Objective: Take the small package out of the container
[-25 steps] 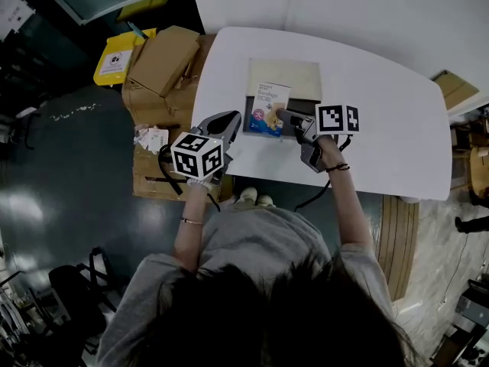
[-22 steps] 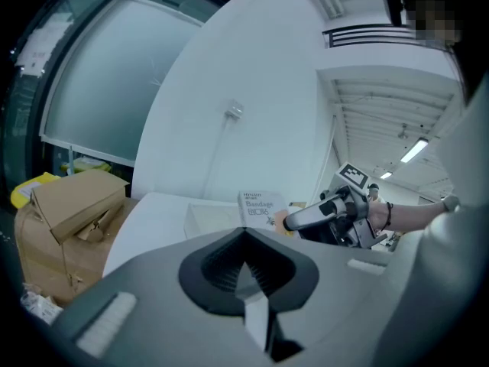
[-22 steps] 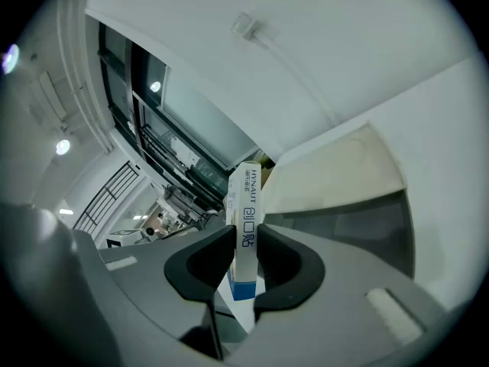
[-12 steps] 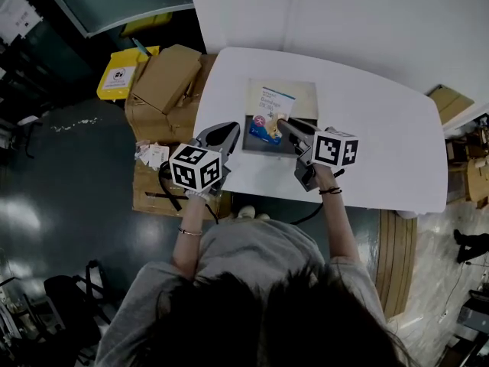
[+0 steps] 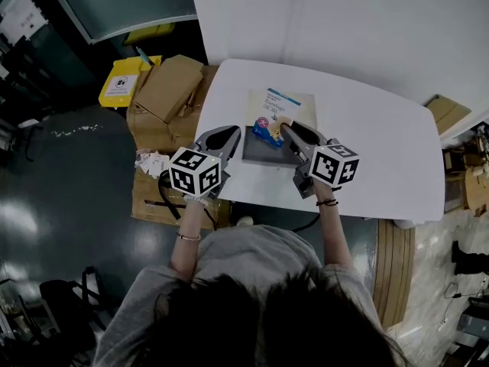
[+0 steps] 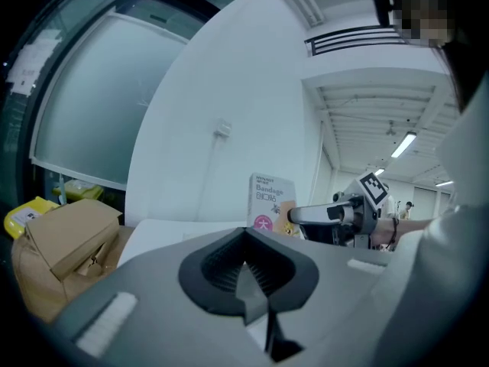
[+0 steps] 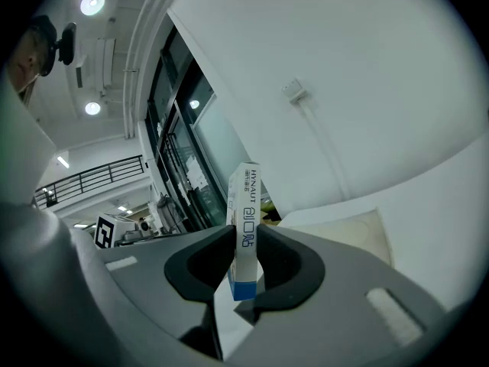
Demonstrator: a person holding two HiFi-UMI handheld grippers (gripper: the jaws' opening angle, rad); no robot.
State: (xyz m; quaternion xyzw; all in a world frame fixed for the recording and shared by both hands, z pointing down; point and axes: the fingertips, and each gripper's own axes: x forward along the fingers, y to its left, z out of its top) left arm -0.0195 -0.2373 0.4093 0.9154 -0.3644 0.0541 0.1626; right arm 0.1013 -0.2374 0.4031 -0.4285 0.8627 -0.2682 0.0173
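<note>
Head view: the right hand-held gripper point(image 5: 284, 131) pinches the package point(image 5: 273, 112) upright over the container point(image 5: 263, 153) near the bench's point(image 5: 382, 128) front edge, apparently to lift it clear.

Left gripper view: the left hand-held gripper point(image 6: 246, 235) is closed and empty, held aside.

Right gripper view: the jaws, half-spread, clamp the package's narrow sides.

A white table point(image 5: 382, 151) stands on a dark glossy floor point(image 5: 69, 197), cardboard boxes point(image 5: 164, 86) beside it, a white wall point(image 5: 367, 21) behind.
</note>
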